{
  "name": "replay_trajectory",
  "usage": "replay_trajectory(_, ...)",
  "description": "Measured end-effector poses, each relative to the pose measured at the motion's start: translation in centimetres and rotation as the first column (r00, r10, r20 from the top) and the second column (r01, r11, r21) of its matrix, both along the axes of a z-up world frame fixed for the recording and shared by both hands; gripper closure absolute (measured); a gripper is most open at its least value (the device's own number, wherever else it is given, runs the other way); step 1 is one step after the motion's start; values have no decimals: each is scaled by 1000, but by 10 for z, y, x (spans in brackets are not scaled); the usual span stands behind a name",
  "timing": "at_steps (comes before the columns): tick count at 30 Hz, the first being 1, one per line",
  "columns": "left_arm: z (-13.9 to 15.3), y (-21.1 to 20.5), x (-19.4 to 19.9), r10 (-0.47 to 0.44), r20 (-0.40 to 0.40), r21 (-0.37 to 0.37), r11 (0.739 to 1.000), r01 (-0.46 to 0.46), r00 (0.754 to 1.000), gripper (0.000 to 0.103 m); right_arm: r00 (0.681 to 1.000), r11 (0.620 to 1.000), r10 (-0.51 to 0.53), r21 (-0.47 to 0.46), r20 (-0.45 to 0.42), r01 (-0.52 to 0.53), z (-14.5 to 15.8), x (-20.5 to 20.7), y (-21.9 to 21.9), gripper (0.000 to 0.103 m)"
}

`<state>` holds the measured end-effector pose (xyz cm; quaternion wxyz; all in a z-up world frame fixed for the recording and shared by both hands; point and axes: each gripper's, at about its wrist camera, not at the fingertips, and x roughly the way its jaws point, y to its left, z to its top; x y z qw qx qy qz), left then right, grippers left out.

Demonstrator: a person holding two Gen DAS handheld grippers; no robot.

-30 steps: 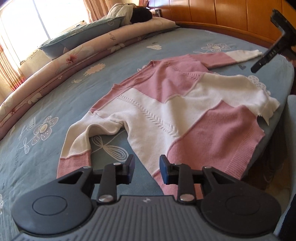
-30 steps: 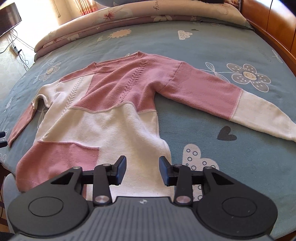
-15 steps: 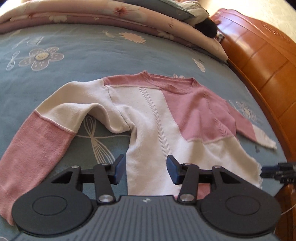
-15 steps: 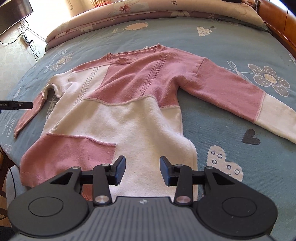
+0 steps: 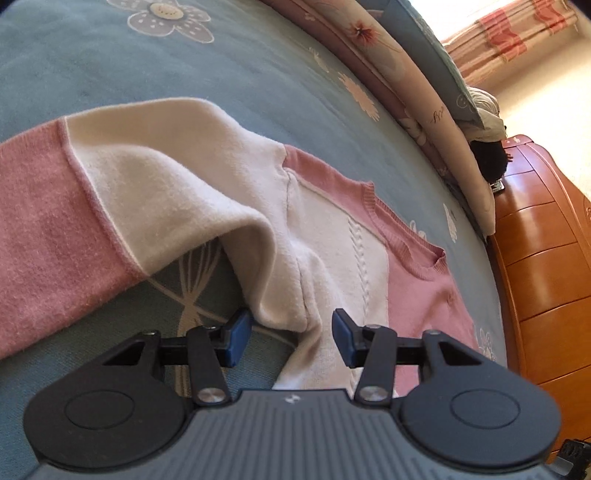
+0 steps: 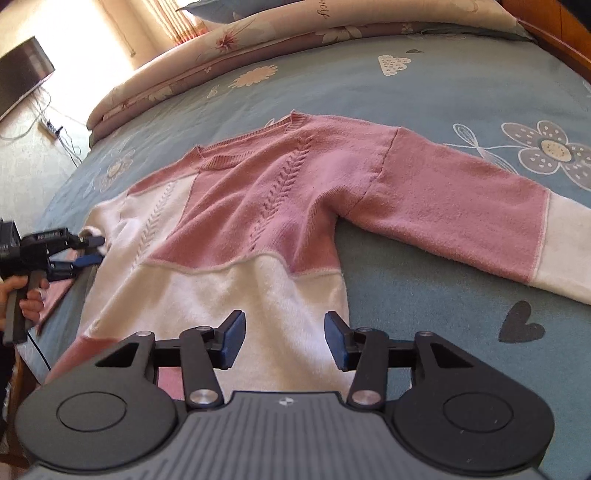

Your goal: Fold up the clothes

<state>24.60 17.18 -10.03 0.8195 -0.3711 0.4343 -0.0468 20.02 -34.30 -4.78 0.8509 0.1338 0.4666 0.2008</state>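
- While the sweater [image 6: 236,236] lies flat and face up on the bed [image 6: 424,92], neck toward the pillows [image 6: 295,26], nothing is folded yet.
- Left gripper [image 5: 291,336] sits at the sweater's armpit fold, jaws apart, cloth between them but unpinched.
- Right gripper [image 6: 284,339] hangs over the sweater's white hem, jaws opening, empty.
- To do it well, I'd say: bite the sleeve seam deep, lift clear, and lay the sleeve straight across the chest.
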Motion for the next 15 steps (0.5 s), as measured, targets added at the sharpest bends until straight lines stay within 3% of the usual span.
replay_trajectory(6, -12, 0, 2, 26, -40, -157, 987, -32, 999, 55, 992, 954, -89, 280, -92, 111, -35, 46, -29, 47)
replay_trajectory(11, -19, -11, -2, 26, -23, -174, 984, -30, 999, 52, 980, 917, -133, 358, -148, 178, -64, 70, -35, 46)
replay_trajectory(15, -26, -9, 14, 88, 9, -213, 973, -84, 996, 50, 975, 873, -177, 436, -135, 219, -76, 82, -37, 46)
